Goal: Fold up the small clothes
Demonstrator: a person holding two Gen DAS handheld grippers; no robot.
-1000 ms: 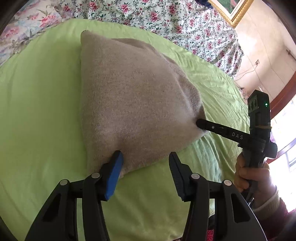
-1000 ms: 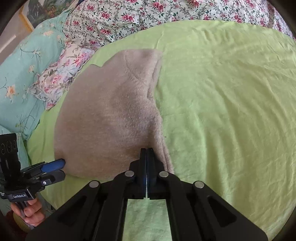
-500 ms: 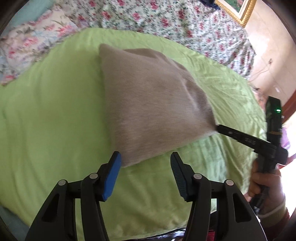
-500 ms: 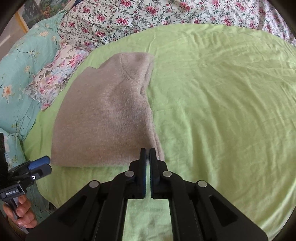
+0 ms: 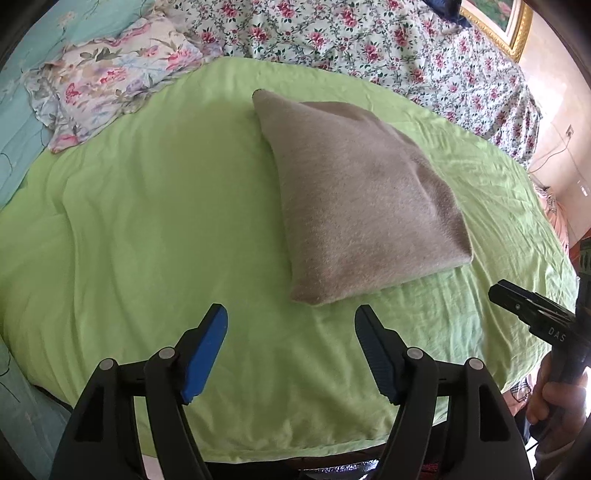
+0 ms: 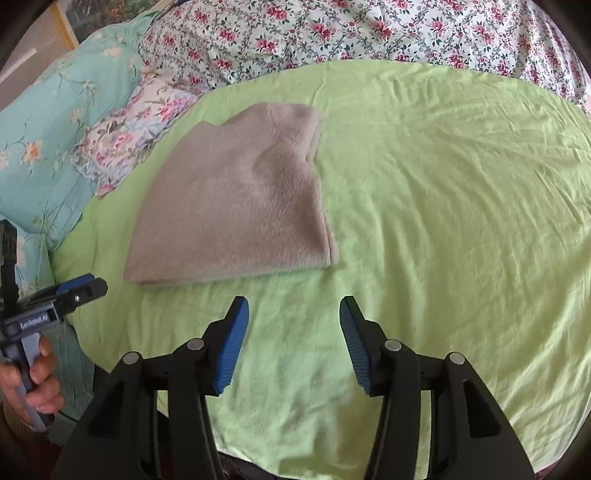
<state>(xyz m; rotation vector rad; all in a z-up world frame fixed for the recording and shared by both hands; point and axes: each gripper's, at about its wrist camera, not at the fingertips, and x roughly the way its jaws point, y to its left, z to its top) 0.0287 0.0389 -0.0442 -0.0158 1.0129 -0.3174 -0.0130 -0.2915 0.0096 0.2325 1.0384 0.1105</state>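
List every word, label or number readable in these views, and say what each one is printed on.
"DAS": white letters on the black finger of the right gripper, seen from the left wrist view.
"GenRobot.AI": white print on the body of the left gripper, seen from the right wrist view; small and slightly blurred.
Nothing else readable.

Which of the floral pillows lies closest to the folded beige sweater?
The small ruffled pastel-floral pillow, left of the beige sweater on the green sheet. The teal pillow and the rose-print bedding lie farther off.
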